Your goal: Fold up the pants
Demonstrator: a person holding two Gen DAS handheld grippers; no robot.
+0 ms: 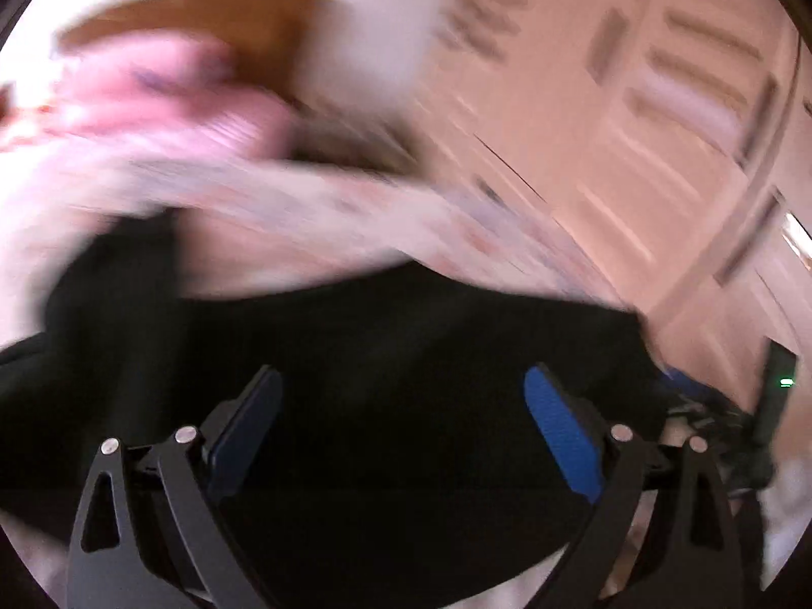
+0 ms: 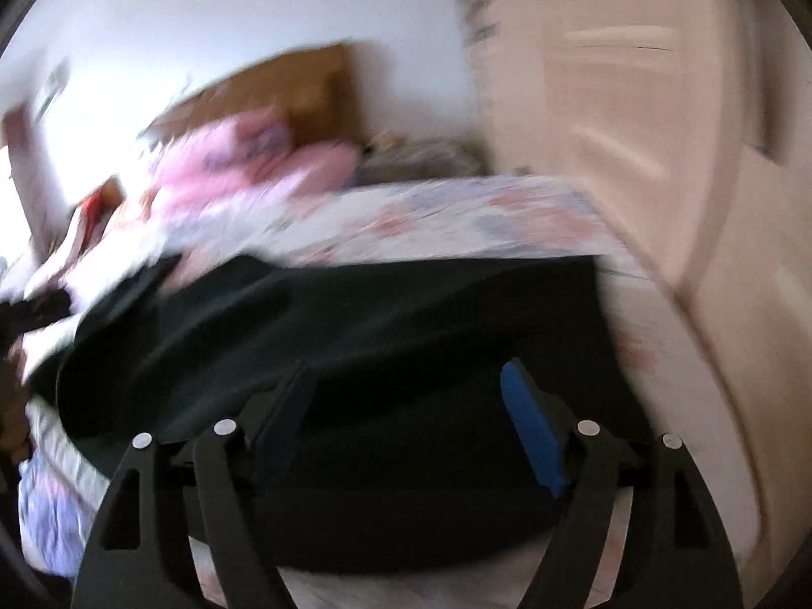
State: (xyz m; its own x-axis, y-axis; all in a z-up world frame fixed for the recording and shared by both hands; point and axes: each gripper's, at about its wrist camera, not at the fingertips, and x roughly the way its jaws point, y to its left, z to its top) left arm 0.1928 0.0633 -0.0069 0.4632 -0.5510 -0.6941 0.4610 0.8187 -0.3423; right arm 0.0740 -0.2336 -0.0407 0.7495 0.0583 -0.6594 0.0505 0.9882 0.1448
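Note:
Black pants (image 1: 396, 345) lie spread on a bed with a floral sheet (image 1: 385, 213); both views are smeared by motion. In the left wrist view my left gripper (image 1: 403, 391) hovers over the dark cloth, its blue pads (image 1: 558, 436) wide apart and nothing pinched between them. The right wrist view shows the same pants (image 2: 355, 325) as a broad folded slab. My right gripper (image 2: 406, 385) is open above them, blue pads (image 2: 530, 431) apart, with cloth only beneath the fingers, not clamped.
Pink pillows (image 2: 238, 162) and a wooden headboard (image 2: 304, 86) sit at the far end of the bed. A pale panelled wardrobe (image 1: 660, 127) runs along the right side. More laundry (image 2: 51, 522) lies at the lower left of the right wrist view.

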